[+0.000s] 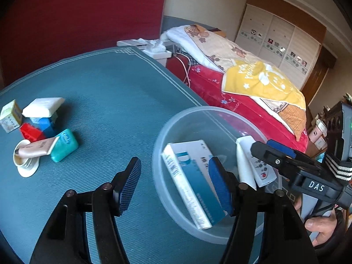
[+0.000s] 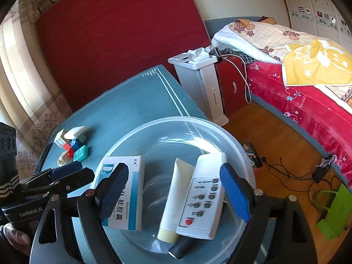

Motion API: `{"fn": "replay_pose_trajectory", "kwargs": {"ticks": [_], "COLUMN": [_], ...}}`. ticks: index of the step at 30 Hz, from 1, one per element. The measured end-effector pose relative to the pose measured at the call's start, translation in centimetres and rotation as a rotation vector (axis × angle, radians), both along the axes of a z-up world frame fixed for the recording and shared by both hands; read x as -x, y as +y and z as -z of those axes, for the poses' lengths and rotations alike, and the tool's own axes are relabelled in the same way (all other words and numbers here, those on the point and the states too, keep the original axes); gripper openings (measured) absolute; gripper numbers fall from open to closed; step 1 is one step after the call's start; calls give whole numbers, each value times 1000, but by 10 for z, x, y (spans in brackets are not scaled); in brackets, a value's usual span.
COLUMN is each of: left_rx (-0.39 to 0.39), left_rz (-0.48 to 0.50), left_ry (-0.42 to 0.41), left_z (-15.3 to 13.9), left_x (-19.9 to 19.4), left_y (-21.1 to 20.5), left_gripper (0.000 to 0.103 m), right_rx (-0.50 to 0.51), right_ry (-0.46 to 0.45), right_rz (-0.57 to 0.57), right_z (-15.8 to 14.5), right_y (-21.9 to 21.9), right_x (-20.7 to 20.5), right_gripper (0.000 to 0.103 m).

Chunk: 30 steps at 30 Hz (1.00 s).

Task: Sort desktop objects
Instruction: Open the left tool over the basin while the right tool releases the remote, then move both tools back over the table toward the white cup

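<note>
A clear plastic bowl [image 1: 193, 109] [image 2: 176, 120] stands near the right edge of the teal table mat [image 1: 105, 83]. In it lie a blue-and-white box [image 1: 189, 169] [image 2: 133, 176], a cream tube [image 1: 243, 160] [image 2: 176, 198] and a white remote [image 1: 263, 170] [image 2: 204, 195]. My left gripper [image 1: 176, 184] [image 2: 70, 173] is open over the bowl's left rim, its right pad above the box, gripping nothing. My right gripper [image 2: 175, 191] [image 1: 268, 148] hangs open above the tube and remote without touching them. A pile of small items [image 1: 44, 129] [image 2: 72, 145] sits on the mat's left.
The pile holds a white packet [image 1: 43, 106], a small carton [image 1: 10, 115], red and blue pieces, a teal case [image 1: 65, 142] and a white cup [image 1: 25, 165]. Past the table edge stand a white appliance [image 2: 202, 83], a bed [image 2: 297, 101], floor cables and a green bag [image 2: 336, 211].
</note>
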<state>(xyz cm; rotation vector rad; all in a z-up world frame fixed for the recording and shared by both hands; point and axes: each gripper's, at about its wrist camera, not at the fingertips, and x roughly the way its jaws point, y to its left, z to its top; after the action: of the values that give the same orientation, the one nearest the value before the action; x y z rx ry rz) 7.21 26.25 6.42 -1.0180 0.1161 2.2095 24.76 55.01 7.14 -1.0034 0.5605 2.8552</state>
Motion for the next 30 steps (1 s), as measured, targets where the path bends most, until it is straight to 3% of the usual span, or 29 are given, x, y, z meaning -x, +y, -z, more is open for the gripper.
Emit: {"fn": "replay_pose_trajectory", "kwargs": {"ticks": [30], "left_rx": [14], "left_rz": [-276], "left_ry": [52], "left_z": [15], "left_x": [31], "left_y": [-124], "left_gripper": [67], "right_rx": [-9], "right_ry": [8], "right_rz": [-116], "right_z": [-6], "right_y": [-90], "right_x": [29], "right_gripper": [88]}}
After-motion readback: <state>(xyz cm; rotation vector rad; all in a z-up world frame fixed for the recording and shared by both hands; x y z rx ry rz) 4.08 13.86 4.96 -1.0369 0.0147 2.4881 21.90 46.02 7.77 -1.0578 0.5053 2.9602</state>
